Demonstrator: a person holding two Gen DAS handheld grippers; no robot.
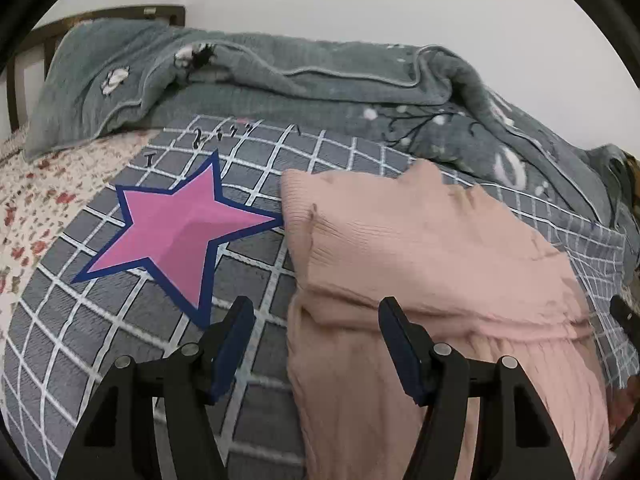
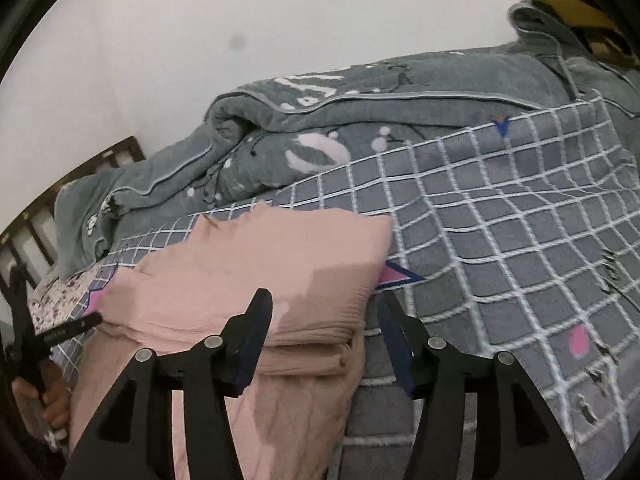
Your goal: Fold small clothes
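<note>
— Where lies the pink ribbed garment [image 1: 432, 264]?
— Spread on the grey checked blanket [image 1: 132, 344] covering the bed, folded over itself, upper layer resting on a longer lower layer hanging toward the near edge.

— And the left gripper [image 1: 316, 340]?
— Hovering low over the garment's left edge, jaws spread; left finger over bare blanket, right finger over pink cloth, nothing pinched.

— Same for the right gripper [image 2: 326, 336]?
— Jaws spread too, straddling the garment's right edge: left finger above the folded stack, right finger above the blanket just beside it. No cloth pressed between the pads.

— Anything else on the bed?
— A big pink star [image 1: 176, 232] with dark blue outline printed on the blanket, one point touching the garment's left side. Behind, a rumpled grey-green quilt [image 1: 360, 92] with white floral marks, bunched along the wall. At far left, a floral sheet [image 1: 36, 208] and a dark wooden headboard [image 1: 36, 40].

— Seen from the right wrist view?
— The left gripper [image 2: 76, 326] at the frame's left edge, a hand [image 2: 48, 404] gripping its handle, beside the garment [image 2: 256, 264]
</note>
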